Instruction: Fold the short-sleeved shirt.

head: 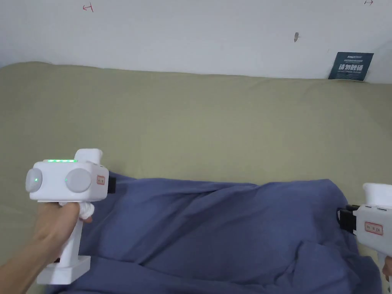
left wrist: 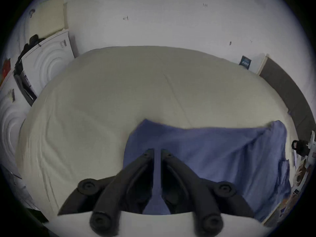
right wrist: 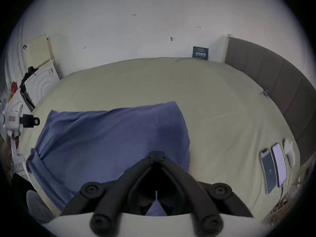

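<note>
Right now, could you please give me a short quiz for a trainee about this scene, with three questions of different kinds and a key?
1. True or false: the blue shirt is already folded into a small neat square.
2. Multiple choice: what does the shirt lie on? A) a wooden floor B) an olive-green bed sheet C) a metal tray
3. Fill in: in the right gripper view, two ____ lie side by side on the sheet near the grey headboard.

Key:
1. False; it is spread out and wrinkled, with the left gripper and the right gripper at its two sides.
2. B
3. phones
</note>
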Motion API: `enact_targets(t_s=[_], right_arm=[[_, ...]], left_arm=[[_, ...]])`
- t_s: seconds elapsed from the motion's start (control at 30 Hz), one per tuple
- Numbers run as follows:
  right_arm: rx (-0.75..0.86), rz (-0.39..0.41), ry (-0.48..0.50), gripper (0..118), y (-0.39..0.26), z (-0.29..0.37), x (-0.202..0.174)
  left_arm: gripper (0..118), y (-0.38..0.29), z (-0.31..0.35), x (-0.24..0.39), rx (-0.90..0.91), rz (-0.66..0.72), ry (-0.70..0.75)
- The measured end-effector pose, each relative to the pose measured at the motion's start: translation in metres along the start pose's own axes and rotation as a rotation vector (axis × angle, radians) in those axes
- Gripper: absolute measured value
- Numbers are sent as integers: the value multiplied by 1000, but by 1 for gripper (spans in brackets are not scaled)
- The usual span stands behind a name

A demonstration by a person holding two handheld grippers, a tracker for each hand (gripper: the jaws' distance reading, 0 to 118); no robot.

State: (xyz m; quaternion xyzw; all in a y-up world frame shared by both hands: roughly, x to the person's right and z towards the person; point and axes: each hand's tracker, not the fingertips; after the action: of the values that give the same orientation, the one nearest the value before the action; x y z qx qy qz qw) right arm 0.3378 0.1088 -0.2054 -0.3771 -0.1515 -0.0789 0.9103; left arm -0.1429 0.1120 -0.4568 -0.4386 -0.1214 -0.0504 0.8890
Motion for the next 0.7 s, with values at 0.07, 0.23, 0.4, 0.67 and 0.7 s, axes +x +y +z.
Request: enact_targets(t_s=[0.07,0.23,0.4,0.67,0.7], right_arm=[[-12,14,-18,0,7,-15,5],[-31,22,-44,0,19,-38,19],[-55,30,-70,0,31,-50,27],[-130,-29,-63,115,61,-73,25],[-28,-12,-76,108,68,-77,24]], left_arm=[[104,12,-19,1,-7,-23,44],[114,22,-60,4,-99,-45,132],[85,17,-58,5,-108,-20,28],[3,15,-51,9,-74,-40,36],[3,16,-51,11,-74,-36,37]])
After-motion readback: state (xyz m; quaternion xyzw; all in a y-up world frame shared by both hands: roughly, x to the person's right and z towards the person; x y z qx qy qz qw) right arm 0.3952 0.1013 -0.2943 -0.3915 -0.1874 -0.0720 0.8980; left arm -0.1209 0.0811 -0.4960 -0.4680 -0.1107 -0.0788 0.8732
